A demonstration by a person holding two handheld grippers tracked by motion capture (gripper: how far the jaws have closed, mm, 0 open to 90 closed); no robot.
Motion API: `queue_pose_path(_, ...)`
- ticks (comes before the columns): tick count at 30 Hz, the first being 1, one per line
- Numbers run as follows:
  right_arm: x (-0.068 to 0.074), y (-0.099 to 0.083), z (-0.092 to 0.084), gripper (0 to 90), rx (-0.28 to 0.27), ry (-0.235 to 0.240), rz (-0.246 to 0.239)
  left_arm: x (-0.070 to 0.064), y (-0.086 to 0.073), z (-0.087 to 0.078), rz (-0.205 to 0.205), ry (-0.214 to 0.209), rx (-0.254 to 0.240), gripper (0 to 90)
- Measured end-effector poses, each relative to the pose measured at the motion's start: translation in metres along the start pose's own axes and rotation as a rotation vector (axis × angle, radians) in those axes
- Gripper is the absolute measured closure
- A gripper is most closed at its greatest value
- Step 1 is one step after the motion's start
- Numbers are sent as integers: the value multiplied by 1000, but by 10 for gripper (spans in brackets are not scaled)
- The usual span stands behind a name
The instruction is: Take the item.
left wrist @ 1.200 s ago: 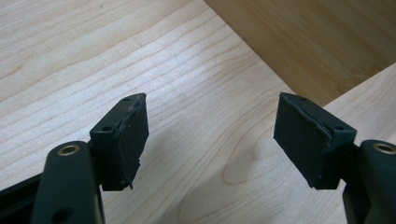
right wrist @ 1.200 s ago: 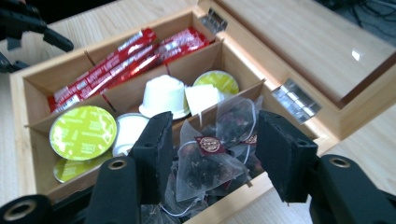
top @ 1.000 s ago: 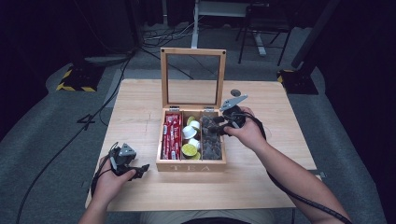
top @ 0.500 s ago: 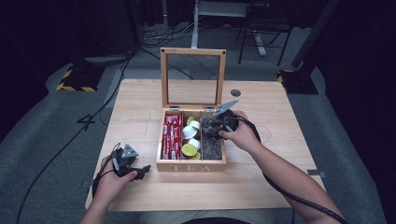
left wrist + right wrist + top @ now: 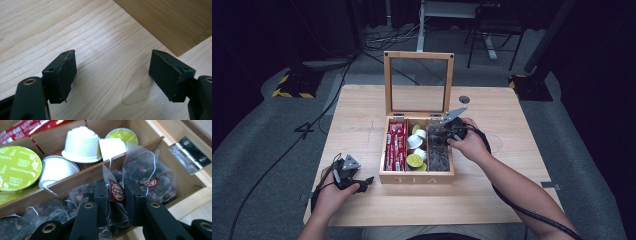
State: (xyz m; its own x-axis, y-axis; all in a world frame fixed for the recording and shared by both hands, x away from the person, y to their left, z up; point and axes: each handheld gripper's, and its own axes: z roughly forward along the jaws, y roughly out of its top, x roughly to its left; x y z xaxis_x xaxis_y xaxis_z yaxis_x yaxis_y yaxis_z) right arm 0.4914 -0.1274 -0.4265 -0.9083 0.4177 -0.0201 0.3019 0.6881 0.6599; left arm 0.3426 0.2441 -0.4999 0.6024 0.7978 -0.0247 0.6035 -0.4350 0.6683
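Mesh tea bag (image 5: pixel 117 202): sheer pyramid sachet of dark loose tea, in the right-hand compartment of the wooden tea box (image 5: pixel 417 177), among others of its kind
Handling, my judgement: very light, soft and crushable; mesh could snag or tear; a thread and paper tag trail off it, so neighbours may lift along with it
Where I hold: right gripper (image 5: pixel 116 195) is reaching into that compartment with its jaws closed around the sachet's upper part, the maroon tag (image 5: pixel 116 191) showing between them; a pinch near the top seam seems safer to me than squeezing the body
Right gripper, high view (image 5: pixel 443 131): over the far end of the right compartment, hand behind it
Left gripper (image 5: pixel 112 72): jaws wide apart, nothing between them, just above bare worktop (image 5: pixel 362 115) close to the box's side; in the high view it sits at the near left edge (image 5: pixel 362 182)
Other contents: red sachets (image 5: pixel 396 145) in the left compartment, white and green-lidded capsules (image 5: pixel 415 150) in the middle
Change against the earlier frames: right hand has moved slightly toward the box and lower over the compartment; left hand and gripper about where they were; lid upright as before
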Motion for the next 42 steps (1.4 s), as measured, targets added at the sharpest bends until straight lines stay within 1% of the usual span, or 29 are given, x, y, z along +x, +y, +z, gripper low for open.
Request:
queue_pose_path(6,-5,-3,-11,750,-79,28,53,1,-3,1,7,-1,-26,210)
queue_pose_path(12,-5,-3,-20,750,-140,47,76,2,-3,2,9,-2,-35,204)
queue_pose_path(15,-5,-2,-23,748,-165,68,89,2,-3,2,10,-2,-34,204)
queue_pose_path(17,-6,-2,-24,746,-173,65,87,2,-3,2,10,-2,-34,204)
queue_pose_path(19,-6,-3,-24,746,-180,69,98,2,-3,2,10,-1,-34,204)
queue_pose_path(24,-8,-5,-21,744,-200,106,140,2,-3,2,10,-1,-34,204)
queue_pose_path(29,-8,-7,-15,734,-218,127,159,2,-3,2,11,-1,-34,203)
queue_pose_path(31,-7,-7,-13,705,-225,137,163,2,-3,2,10,-1,-34,203)
queue_pose_path(34,-7,-6,-11,706,-219,133,156,2,-3,2,11,0,-34,203)
queue_pose_path(35,-6,-5,-8,740,-210,126,141,2,-3,2,11,0,-34,203)
queue_pose_path(36,-5,-5,-8,750,-210,120,135,1,-3,2,10,1,-37,203)
queue_pose_path(38,-4,-4,-8,758,-216,115,130,1,-3,2,11,1,-37,203)
queue_pose_path(42,-3,-2,-13,760,-238,124,131,1,-3,2,10,1,-37,203)
